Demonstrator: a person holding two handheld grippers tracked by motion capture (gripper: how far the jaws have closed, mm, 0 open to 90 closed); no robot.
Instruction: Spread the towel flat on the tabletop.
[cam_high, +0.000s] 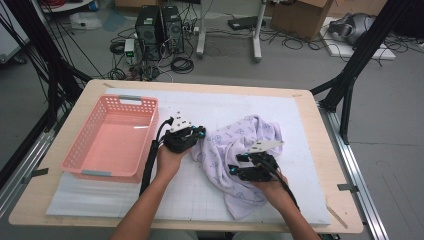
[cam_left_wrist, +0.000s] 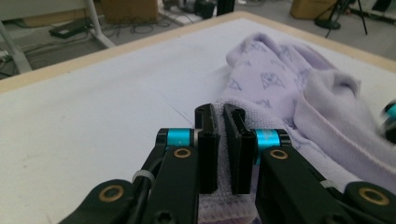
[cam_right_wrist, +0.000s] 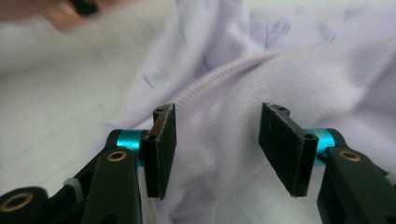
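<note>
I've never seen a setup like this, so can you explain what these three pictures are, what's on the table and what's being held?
A person sits at a table and works with two hand-held grippers, tongs with two black fingers each. The high view looks down from above; the other two pictures come from small cameras that ride on the grippers and look along their fingers.

On the white mat lie a crumpled lilac towel with a small print and, at the left, a pink plastic basket with nothing in it.

The left gripper is shut on the towel: an edge of it is pinched between its fingers. The right gripper has its fingers apart, with the towel's ribbed band beyond them, not gripped.
</note>
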